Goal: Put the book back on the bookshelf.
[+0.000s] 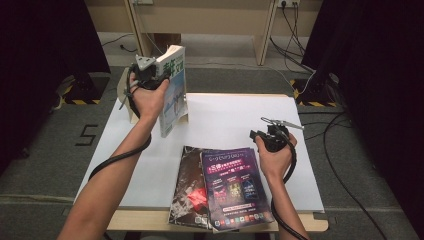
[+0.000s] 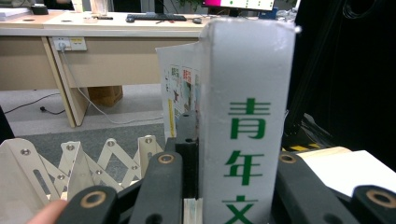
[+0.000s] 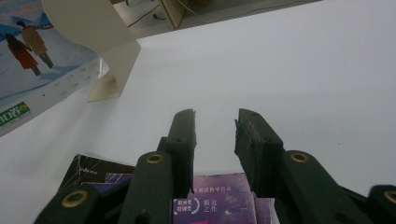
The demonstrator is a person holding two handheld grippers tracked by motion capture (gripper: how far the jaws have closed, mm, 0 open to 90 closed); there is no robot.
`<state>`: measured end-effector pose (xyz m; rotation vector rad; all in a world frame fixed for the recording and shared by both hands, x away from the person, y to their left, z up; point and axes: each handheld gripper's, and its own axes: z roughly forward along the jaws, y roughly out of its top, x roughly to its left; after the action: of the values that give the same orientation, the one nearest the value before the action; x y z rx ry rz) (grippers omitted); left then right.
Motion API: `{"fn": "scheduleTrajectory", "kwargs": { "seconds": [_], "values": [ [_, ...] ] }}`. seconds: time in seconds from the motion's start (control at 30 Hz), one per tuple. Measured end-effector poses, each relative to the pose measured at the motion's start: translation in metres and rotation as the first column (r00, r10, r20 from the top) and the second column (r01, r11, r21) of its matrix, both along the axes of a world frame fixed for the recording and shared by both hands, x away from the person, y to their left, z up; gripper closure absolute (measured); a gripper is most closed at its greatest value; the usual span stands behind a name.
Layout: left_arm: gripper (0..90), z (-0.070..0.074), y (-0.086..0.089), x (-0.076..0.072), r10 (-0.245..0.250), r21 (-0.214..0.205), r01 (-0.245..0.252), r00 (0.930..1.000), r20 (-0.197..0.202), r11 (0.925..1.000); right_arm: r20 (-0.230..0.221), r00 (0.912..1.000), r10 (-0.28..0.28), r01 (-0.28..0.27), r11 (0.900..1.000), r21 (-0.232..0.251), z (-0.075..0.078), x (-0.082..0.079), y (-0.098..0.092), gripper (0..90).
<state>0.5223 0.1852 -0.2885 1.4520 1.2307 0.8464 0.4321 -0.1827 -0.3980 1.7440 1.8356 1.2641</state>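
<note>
Upright, the book (image 1: 173,90) is clamped spine-first in the left gripper (image 1: 150,75) just beside the rack (image 2: 70,158), while the right gripper (image 3: 215,140) hovers apart-jawed over the magazines (image 1: 225,187).

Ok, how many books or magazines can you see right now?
3: a white green-lettered book upright in the left tool, a purple magazine overlapping a dark one at the table's near edge. More may be hidden underneath.

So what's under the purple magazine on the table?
A darker magazine lies under the purple magazine, with its left part and a red patch sticking out. The rest of its cover is hidden. Below both is the white table, and their near ends overhang its front edge.
</note>
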Motion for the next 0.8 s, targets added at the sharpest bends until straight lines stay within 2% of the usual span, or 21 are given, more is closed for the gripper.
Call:
{"fn": "scheduleTrajectory", "kwargs": {
  "seconds": [0.27,0.37,0.43,0.5,0.67,0.8],
  "values": [
    [73.3,-0.001,-0.001,0.010,0.014,-0.010,-0.014,0.9999,0.000,0.9999,-0.003,1.0000,0.003,-0.003,1.0000,-0.008,-0.003,0.001,0.000,67.4],
    [73.3,-0.001,-0.001,0.014,0.032,-0.015,-0.031,0.9994,0.017,0.9994,-0.001,1.0000,0.003,-0.003,1.0000,-0.009,-0.003,0.000,-0.001,67.4],
    [73.3,-0.004,-0.004,0.017,0.030,0.002,-0.030,0.9990,0.034,0.9995,-0.002,1.0000,-0.003,0.003,1.0000,-0.009,-0.003,0.000,-0.003,67.4],
    [73.3,-0.010,-0.008,0.020,0.036,0.016,-0.037,0.9988,0.033,0.9992,-0.003,1.0000,-0.003,0.003,1.0000,-0.009,-0.004,0.000,-0.004,67.4],
    [73.3,-0.028,-0.013,0.026,0.027,0.009,-0.027,0.9996,0.009,0.9996,-0.004,1.0000,-0.002,0.001,1.0000,-0.009,-0.006,-0.001,-0.005,67.4],
    [73.1,-0.032,-0.017,0.022,0.014,0.005,-0.014,0.9997,0.022,0.9999,-0.011,0.9999,-0.008,0.008,1.0000,-0.004,-0.008,-0.001,-0.007,67.4]
  ]
}}
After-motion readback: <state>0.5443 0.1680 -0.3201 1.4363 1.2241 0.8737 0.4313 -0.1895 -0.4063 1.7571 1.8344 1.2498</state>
